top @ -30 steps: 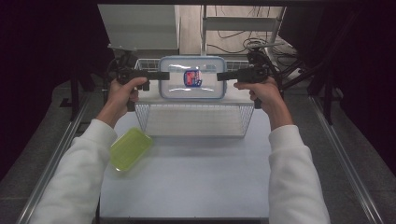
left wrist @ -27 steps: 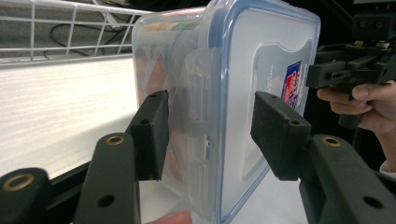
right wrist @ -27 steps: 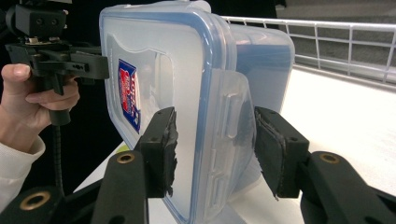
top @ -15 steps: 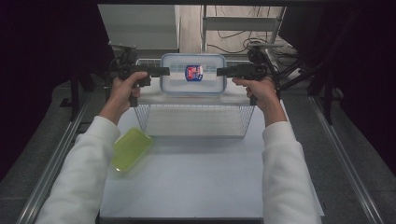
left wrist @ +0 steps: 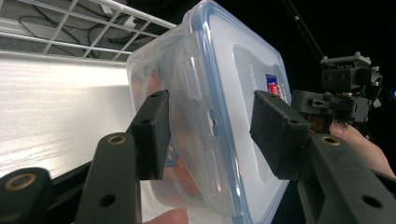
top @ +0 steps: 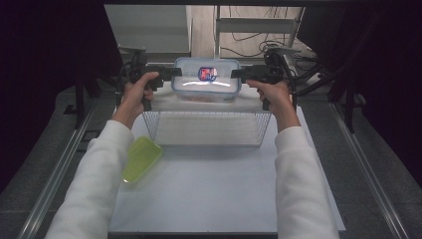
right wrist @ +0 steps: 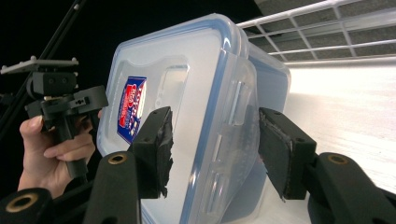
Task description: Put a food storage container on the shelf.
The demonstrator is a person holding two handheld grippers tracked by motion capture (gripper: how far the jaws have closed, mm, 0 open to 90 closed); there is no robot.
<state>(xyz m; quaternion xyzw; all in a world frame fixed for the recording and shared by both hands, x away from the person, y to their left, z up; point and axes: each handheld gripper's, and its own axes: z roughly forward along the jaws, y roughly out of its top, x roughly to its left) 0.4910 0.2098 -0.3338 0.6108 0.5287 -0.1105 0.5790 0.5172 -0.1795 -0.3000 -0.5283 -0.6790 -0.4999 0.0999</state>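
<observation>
A clear plastic food container (top: pixel 206 79) with a blue-rimmed lid and a red-and-blue sticker hangs over the far side of a white wire basket (top: pixel 206 135). My left gripper (top: pixel 171 73) holds its left end. In the left gripper view both pads of this gripper (left wrist: pixel 215 135) press on the container (left wrist: pixel 219 84), one on the base and one on the lid. My right gripper (top: pixel 240 73) is at the right end. Its jaws (right wrist: pixel 215 149) have just been opening: one pad lies on the lid of the container (right wrist: pixel 187 93), the other stands just off the base.
A yellow-green lid or shallow tub (top: pixel 142 158) lies on the white tabletop (top: pixel 209 199) left of the basket. Basket wires (left wrist: pixel 93 28) run behind the container. Metal rails run along both table sides. Cables and a rack stand beyond the far edge.
Both hands and the container have moved away from me toward the basket's far side and slightly down.
</observation>
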